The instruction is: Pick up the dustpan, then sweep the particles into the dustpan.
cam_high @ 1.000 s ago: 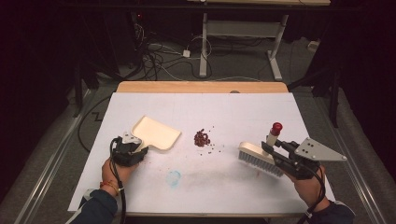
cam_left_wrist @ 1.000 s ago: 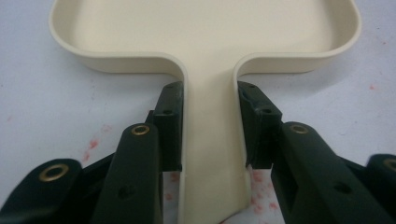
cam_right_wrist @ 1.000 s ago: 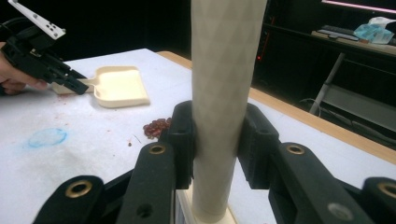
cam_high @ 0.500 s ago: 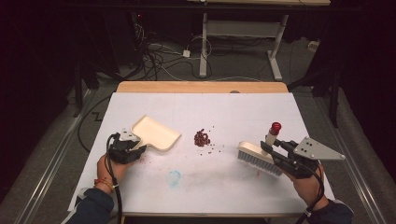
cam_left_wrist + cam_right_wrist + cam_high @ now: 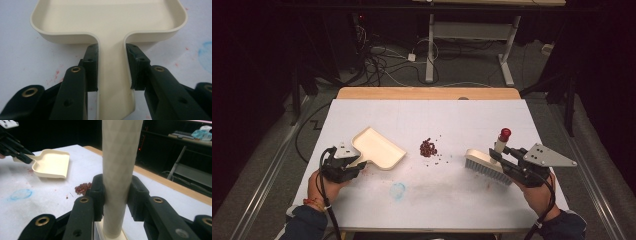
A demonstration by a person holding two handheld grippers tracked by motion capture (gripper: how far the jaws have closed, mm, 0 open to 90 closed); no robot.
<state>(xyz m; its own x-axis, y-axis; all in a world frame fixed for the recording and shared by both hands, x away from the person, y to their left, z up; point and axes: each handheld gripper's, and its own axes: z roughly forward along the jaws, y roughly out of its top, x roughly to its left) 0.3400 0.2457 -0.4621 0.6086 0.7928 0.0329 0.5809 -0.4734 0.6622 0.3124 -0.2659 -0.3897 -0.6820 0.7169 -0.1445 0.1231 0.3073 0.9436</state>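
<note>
Beans lie in a small dark red heap near the middle of the white table, with a few strays scattered toward the brush side. They sit between the two tools, apart from both.

The left gripper is clamped on the flat handle of the cream dustpan; in the left gripper view the pads press both edges of that handle. The pan's long axis runs from the handle at the person's left out to its open lip, which points toward the heap, to the right and slightly toward the person. The right gripper is clamped on the brush's pale handle, which stands nearly upright with its red cap on top. The bristle head lies long along the table, angled from near the heap back toward the right hand, bristles down.

Risks, as I judge them: the dustpan's lip may ride above the table rather than flat on it, so beans swept at it could roll underneath. A fast stroke could scatter the round beans past the pan or off the table edge. The narrow handle held only by its edges may twist in the jaws when the brush pushes against the pan. Strays beside the bristles could be missed by a single pass.
</note>
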